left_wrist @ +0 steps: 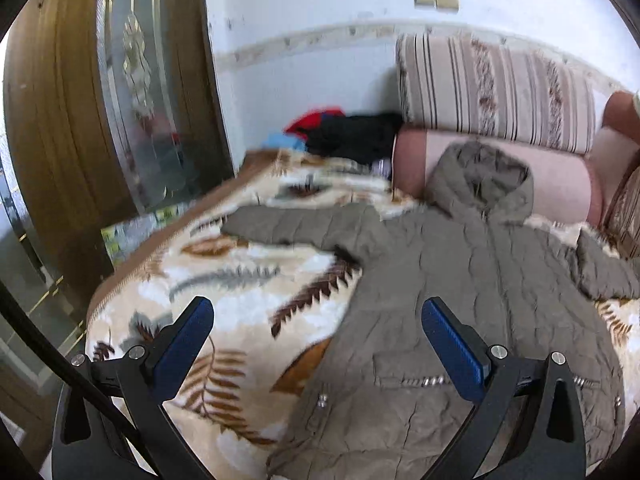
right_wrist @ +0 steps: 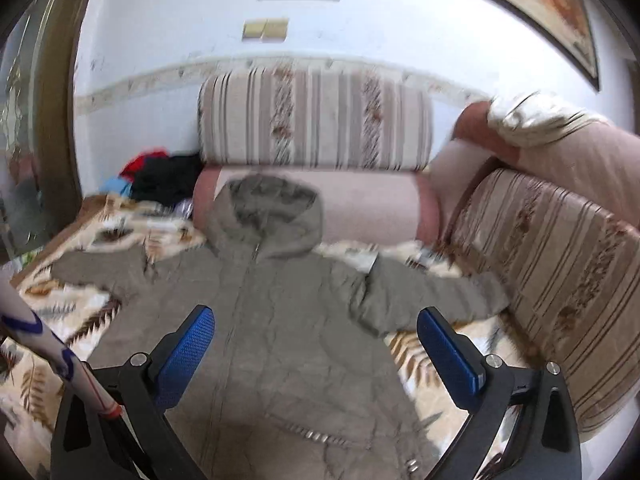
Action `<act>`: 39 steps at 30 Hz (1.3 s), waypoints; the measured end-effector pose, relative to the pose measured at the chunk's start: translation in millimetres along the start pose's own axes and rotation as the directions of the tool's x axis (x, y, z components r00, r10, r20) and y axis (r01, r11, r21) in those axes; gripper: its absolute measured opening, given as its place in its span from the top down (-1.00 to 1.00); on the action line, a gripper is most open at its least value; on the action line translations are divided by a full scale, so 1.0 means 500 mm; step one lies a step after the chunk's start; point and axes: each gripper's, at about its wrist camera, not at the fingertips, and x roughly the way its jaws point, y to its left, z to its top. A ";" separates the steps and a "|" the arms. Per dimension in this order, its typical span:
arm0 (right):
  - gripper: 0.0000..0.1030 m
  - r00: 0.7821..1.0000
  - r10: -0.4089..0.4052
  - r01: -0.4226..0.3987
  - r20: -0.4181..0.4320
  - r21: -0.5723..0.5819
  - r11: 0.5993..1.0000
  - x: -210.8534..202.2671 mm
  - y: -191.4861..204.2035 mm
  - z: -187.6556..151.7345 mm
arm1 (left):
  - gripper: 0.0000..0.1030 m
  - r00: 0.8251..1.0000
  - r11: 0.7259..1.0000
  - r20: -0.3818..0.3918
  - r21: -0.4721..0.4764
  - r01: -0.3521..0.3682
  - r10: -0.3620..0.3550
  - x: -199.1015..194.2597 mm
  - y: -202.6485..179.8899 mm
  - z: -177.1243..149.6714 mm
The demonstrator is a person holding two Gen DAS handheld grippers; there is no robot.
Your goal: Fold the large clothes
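Jacket (left_wrist: 472, 280) hem cut off by bottom edge in both views. Clothes pile (left_wrist: 344, 136) at bed's far corner blurred, items indistinguishable.

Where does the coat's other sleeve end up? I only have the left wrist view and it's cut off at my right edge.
Observer: The grey-green quilted hooded coat's far sleeve lies spread out, its cuff reaching the striped beige sofa cushion.
Operator: Is the right tool holding anything?
Observer: No, the right tool is open above the coat, gripping nothing.
Operator: Anything on the wall I can't see?
Observer: A framed picture hangs at upper right.
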 end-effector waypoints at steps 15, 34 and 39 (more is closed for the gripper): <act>-0.99 0.993 0.003 0.003 -0.121 0.055 0.998 0.111 -0.023 -0.088 | -1.00 0.975 0.990 -0.172 -0.016 0.142 -0.142 0.129 -0.044 -0.056; -0.97 0.956 0.079 -0.041 -0.282 0.138 0.990 0.141 -0.032 -0.138 | -0.99 0.933 0.978 -0.298 -0.014 0.207 -0.201 0.153 -0.069 -0.089; -0.97 0.954 0.065 -0.031 -0.291 0.119 0.992 0.133 -0.023 -0.140 | -0.99 0.928 0.972 -0.288 -0.058 0.228 -0.235 0.150 -0.055 -0.091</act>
